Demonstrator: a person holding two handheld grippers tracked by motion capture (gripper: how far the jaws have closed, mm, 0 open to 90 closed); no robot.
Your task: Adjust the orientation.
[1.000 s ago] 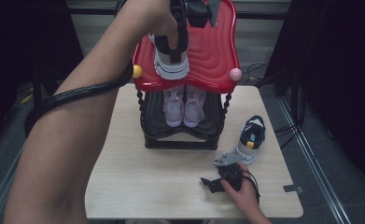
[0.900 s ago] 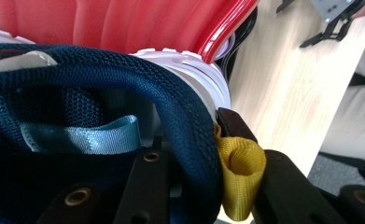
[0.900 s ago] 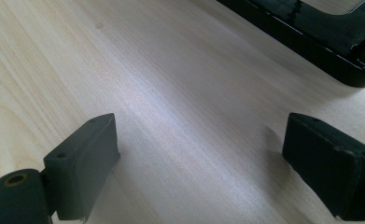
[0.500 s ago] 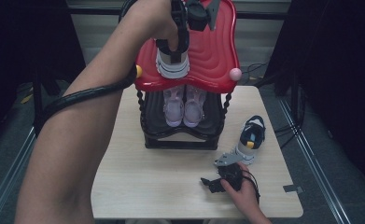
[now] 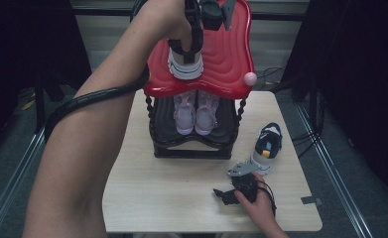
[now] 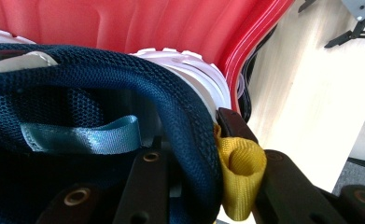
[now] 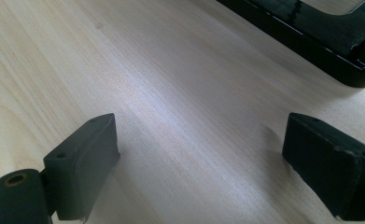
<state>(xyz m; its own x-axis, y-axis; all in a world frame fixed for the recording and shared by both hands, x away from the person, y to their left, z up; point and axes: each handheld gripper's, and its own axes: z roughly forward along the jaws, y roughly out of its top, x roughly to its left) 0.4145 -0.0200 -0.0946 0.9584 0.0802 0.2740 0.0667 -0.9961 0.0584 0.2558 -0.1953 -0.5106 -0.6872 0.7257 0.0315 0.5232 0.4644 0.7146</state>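
Note:
A navy mesh shoe with a white sole sits on the red top shelf of a small rack. My left gripper comes down on it from above and is shut on its heel collar. In the left gripper view one jaw is inside the navy shoe and the other presses beside the yellow pull tab. My right gripper rests low on the wooden table, open, with bare wood between its jaws. The matching navy shoe lies just beyond it.
A pair of pale pink shoes stands on the black lower shelf of the rack. A pink knob marks the red shelf's right corner. A thick black cable trails along my left forearm. Dark floor surrounds the table.
My left forearm has leaned slightly to the right. The navy shoe stays on the red shelf in the jaws, and the right gripper has not moved.

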